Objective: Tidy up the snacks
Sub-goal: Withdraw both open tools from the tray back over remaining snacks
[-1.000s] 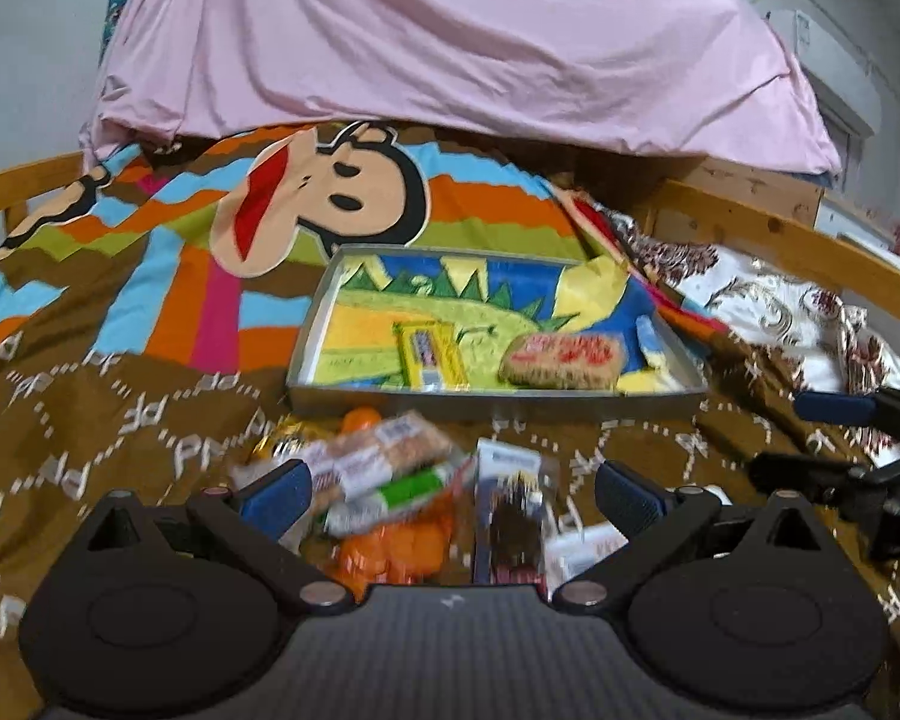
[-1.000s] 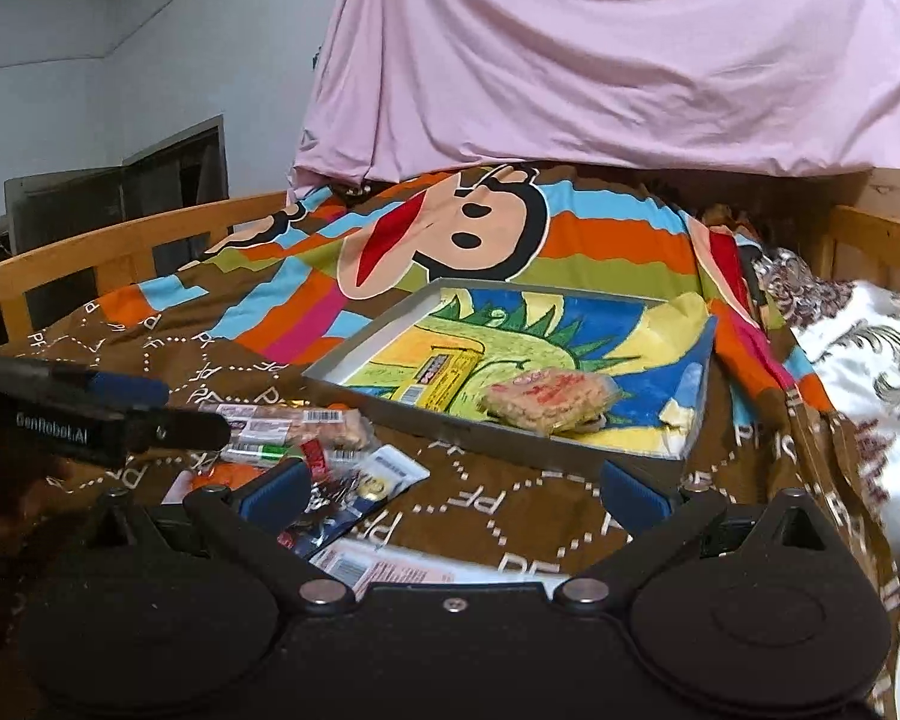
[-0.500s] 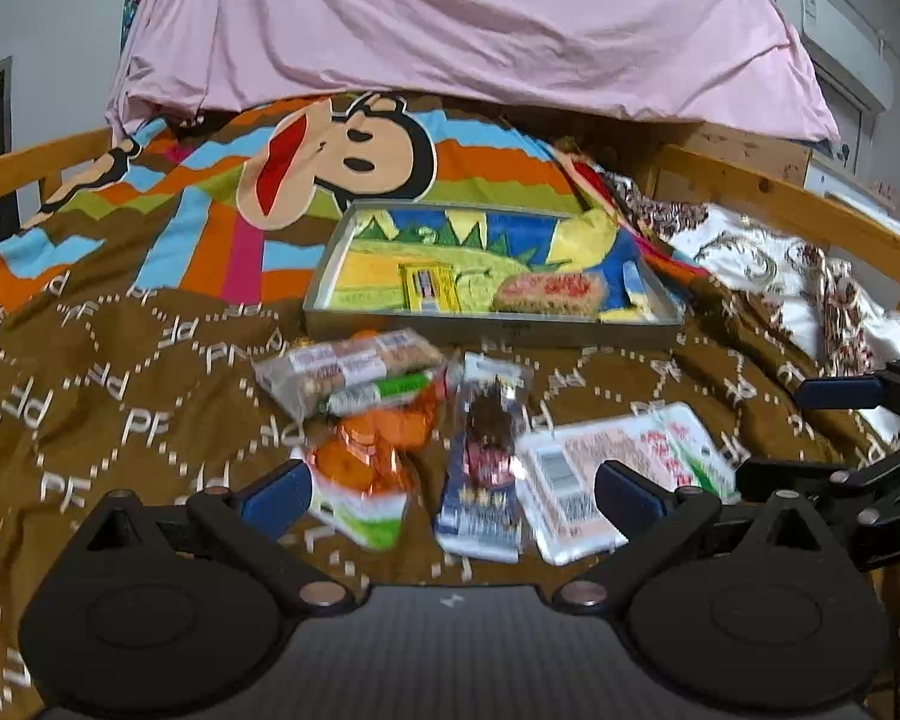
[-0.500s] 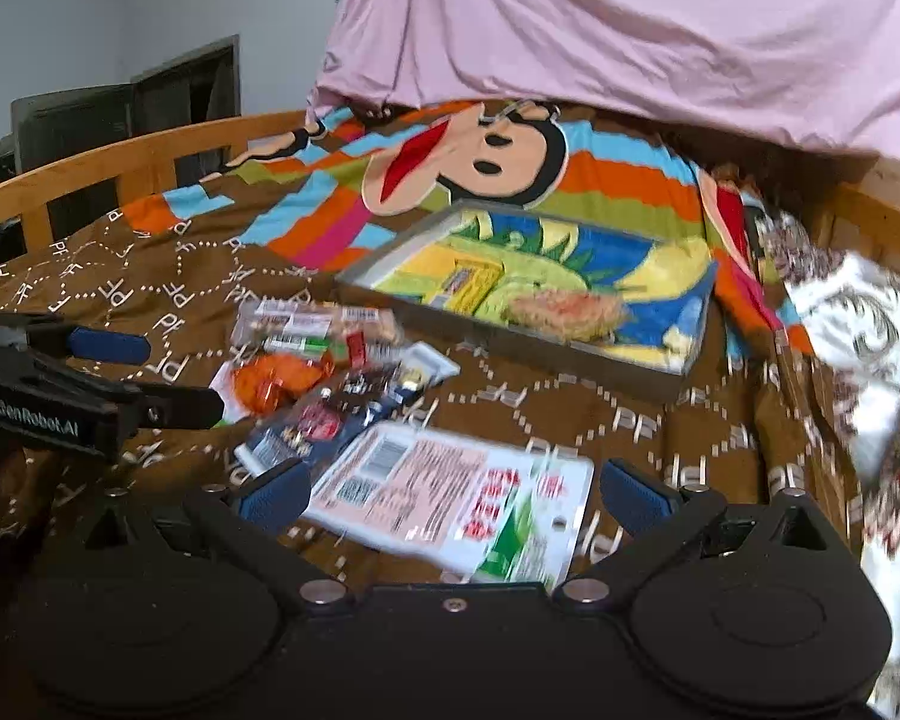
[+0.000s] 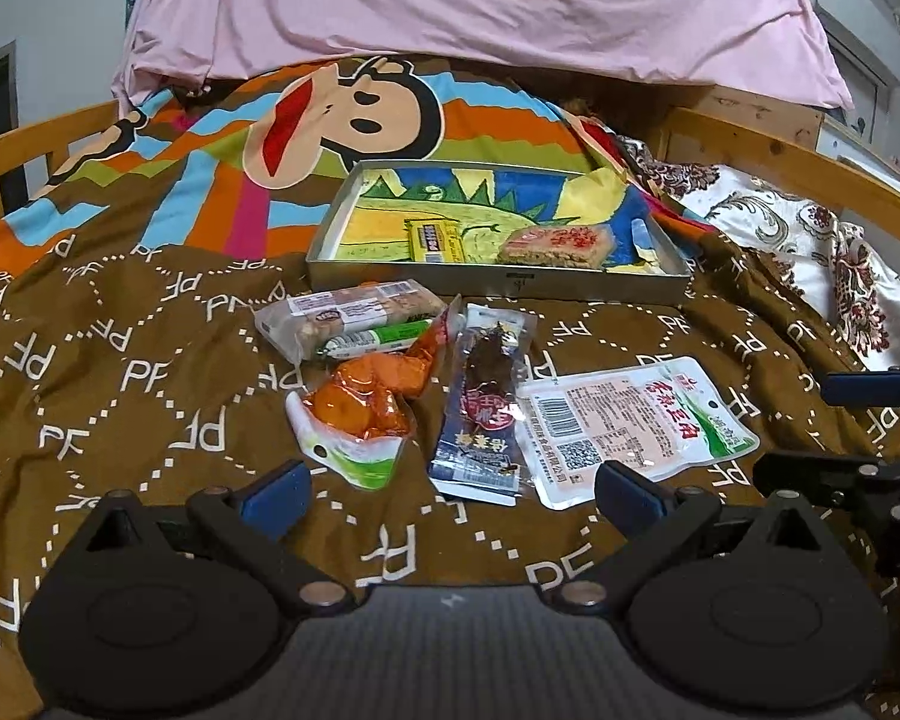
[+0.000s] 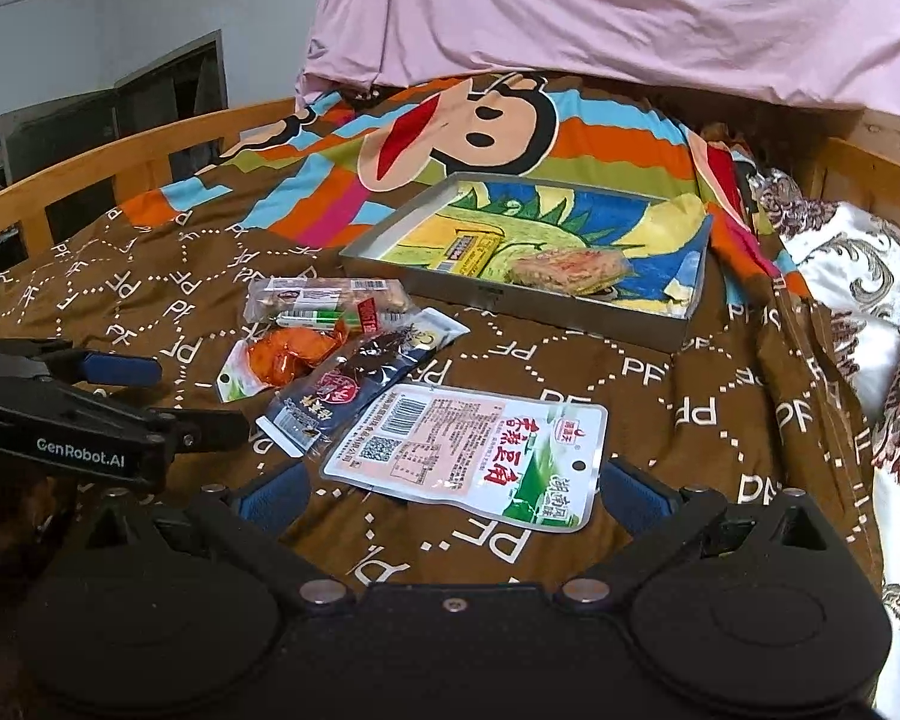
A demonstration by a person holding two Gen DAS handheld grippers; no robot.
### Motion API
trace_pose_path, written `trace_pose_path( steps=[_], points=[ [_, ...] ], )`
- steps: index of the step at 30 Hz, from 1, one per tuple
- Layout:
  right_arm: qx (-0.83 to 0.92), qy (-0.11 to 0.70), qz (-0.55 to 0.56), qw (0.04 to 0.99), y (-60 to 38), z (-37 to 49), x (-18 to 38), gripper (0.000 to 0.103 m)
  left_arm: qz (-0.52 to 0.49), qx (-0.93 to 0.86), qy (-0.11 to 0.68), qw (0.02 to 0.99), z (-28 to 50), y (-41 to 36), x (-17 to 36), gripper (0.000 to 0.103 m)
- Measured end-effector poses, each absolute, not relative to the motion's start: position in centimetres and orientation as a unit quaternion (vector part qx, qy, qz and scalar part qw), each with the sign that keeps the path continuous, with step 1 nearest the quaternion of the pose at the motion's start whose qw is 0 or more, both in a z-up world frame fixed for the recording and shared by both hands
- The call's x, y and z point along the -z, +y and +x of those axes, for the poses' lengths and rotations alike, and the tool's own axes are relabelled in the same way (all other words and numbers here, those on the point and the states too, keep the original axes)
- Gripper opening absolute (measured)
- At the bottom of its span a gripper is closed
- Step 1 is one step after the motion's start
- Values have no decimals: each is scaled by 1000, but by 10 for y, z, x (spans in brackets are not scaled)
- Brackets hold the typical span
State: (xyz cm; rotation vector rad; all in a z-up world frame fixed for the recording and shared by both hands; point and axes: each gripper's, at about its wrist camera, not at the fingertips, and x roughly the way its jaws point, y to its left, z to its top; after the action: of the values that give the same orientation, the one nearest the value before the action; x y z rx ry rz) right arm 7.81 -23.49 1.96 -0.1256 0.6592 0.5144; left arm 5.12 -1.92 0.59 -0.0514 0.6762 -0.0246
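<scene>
A grey metal tray (image 5: 498, 287) (image 6: 510, 297) lies on the bedspread and holds a yellow bar (image 5: 433, 240) and a red-printed cake packet (image 5: 555, 246). In front of it lie a clear biscuit packet (image 5: 354, 315), a green stick (image 5: 384, 337), an orange snack bag (image 5: 363, 402), a dark blue packet (image 5: 483, 408) and a flat white-and-pink pouch (image 5: 630, 420) (image 6: 474, 453). My left gripper (image 5: 450, 495) is open, low and just short of the snacks. My right gripper (image 6: 453, 495) is open with the flat pouch's near edge between its fingers.
The brown patterned bedspread (image 5: 120, 372) covers the bed, with wooden rails (image 6: 120, 162) at left and right. A pink sheet (image 5: 480, 0) hangs behind the tray. White floral bedding (image 6: 858, 276) lies to the right.
Both grippers have pulled back from the tray, so the loose snacks now lie further out in front. Neither has taken hold of anything.
</scene>
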Motion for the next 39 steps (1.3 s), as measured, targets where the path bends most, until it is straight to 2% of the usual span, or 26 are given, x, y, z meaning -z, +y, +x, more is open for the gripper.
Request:
trace_pose_path(
  steps=[23,39],
  points=[
    [-247,320,-33,914,-240,87,-12,102,-1,-23,355,935,71,-17,-7,102],
    [-299,292,-81,905,-217,83,-6,102,-1,-28,360,933,87,-9,-16,102]
  ],
)
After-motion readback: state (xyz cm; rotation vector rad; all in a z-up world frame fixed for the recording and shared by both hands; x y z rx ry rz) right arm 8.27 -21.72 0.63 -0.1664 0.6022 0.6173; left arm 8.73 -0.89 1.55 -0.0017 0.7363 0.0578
